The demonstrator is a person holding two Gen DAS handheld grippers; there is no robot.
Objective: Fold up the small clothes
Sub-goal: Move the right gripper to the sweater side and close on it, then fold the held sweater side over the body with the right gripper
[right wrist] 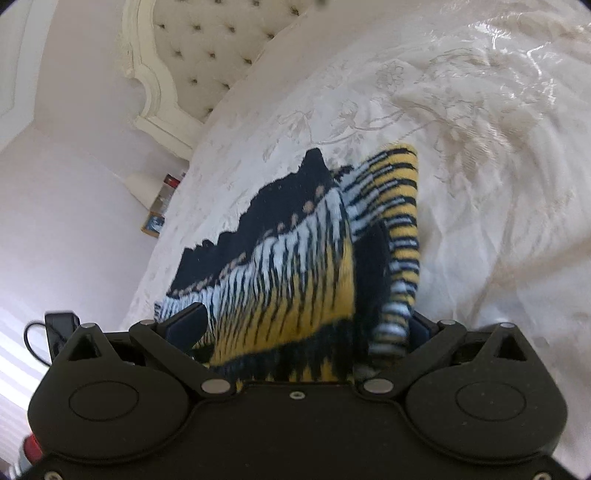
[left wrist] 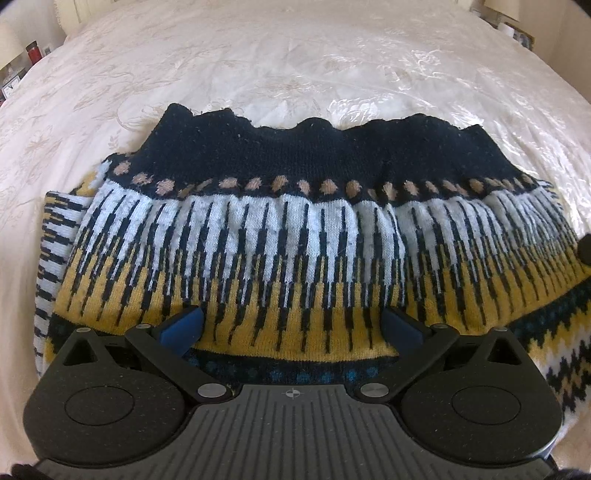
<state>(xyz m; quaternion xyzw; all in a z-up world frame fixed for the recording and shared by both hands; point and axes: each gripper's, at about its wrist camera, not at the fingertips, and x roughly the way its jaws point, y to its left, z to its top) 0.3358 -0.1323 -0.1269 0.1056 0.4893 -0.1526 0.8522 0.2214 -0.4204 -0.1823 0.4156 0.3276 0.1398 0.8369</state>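
A knitted sweater [left wrist: 280,236] with a navy hem, pale blue and mustard yellow stripes lies folded on the white bedspread [left wrist: 295,66]. My left gripper [left wrist: 291,325] is open, its blue fingers [left wrist: 184,326] wide apart and resting low over the yellow band of the sweater. In the right wrist view the sweater [right wrist: 288,266] fills the space between the fingers of my right gripper [right wrist: 303,328], which is open, its left finger [right wrist: 188,323] beside the fabric. The right finger is mostly hidden behind a striped fold [right wrist: 399,258].
The tufted cream headboard [right wrist: 199,48] and white wall stand at the upper left of the right wrist view. Small items sit on a bedside stand [left wrist: 22,70] at the left. A lamp and frames [left wrist: 513,22] are at the far right corner.
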